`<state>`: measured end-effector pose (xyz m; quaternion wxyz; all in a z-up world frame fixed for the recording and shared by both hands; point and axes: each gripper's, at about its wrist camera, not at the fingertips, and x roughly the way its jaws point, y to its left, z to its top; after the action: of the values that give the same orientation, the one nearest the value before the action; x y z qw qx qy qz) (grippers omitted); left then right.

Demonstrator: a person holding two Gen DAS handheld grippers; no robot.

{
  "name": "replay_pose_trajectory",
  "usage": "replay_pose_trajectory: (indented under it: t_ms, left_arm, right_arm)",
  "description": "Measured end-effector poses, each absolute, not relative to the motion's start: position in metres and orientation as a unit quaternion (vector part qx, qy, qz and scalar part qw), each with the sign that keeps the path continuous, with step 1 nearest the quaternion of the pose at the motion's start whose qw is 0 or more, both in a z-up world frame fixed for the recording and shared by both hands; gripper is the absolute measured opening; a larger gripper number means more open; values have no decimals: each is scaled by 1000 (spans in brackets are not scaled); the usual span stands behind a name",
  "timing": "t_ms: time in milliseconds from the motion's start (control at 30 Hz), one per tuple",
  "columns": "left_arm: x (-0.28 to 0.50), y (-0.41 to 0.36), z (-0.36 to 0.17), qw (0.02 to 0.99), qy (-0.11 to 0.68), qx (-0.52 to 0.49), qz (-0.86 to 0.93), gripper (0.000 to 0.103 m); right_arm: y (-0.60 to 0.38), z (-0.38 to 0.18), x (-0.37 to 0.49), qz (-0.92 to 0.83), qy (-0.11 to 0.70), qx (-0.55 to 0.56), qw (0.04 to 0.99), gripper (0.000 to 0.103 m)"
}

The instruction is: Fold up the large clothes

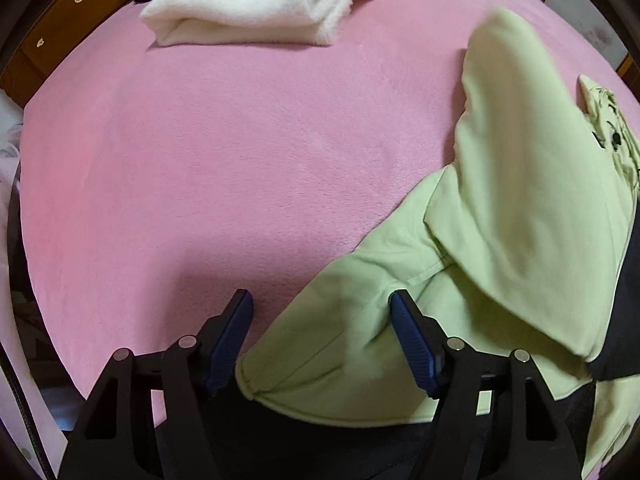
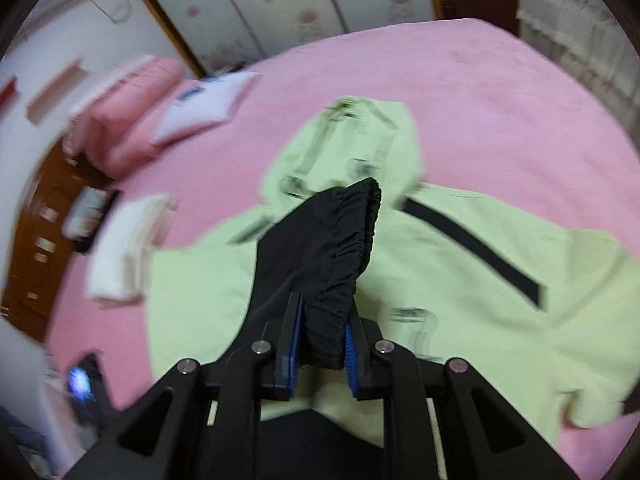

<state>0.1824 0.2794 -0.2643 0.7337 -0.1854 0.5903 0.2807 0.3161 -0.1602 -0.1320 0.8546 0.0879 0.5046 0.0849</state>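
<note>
Right gripper [image 2: 320,346] at bottom centre of its view: we have it clamped on the black elastic cuff [image 2: 340,240] of the light green jacket [image 2: 460,320], which lies spread mid-frame on the pink bed cover [image 2: 500,92]. Left gripper [image 1: 320,340] has its jaws apart, straddling a green sleeve end [image 1: 320,360], pads not pressing. Folded white blanket [image 1: 272,0] sits upper left.

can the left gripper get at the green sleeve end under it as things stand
Probably yes. The left gripper is open, its fingers straddle the sleeve end, and nothing lies over that cloth. The right gripper is busy clamping the black cuff.
</note>
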Motion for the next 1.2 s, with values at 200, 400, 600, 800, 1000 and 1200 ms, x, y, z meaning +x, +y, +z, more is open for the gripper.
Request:
replay_pose_trajectory:
  t_ms: [200, 400, 600, 800, 1000, 1200]
  left_arm:
    - [192, 287, -273, 729, 602, -163, 282, 69]
    - [206, 276, -266, 726, 614, -134, 279, 69]
    - [213, 242, -231, 763, 593, -111, 232, 63]
    - [239, 180, -207, 807, 579, -79, 86, 60]
    - [250, 143, -234, 778, 625, -61, 5, 13]
    - [257, 166, -252, 761, 645, -56, 29, 13]
  right_arm:
    - [-194, -190, 304, 0, 566, 80, 821, 18]
    - [-221, -223, 307, -57, 581, 107, 805, 20]
    - [-219, -192, 299, -128, 502, 56, 853, 27]
    - [-192, -191, 301, 50, 487, 165, 856, 28]
    - [-110, -253, 310, 233, 586, 219, 744, 12]
    - [-108, -281, 321, 178, 591, 200, 761, 0]
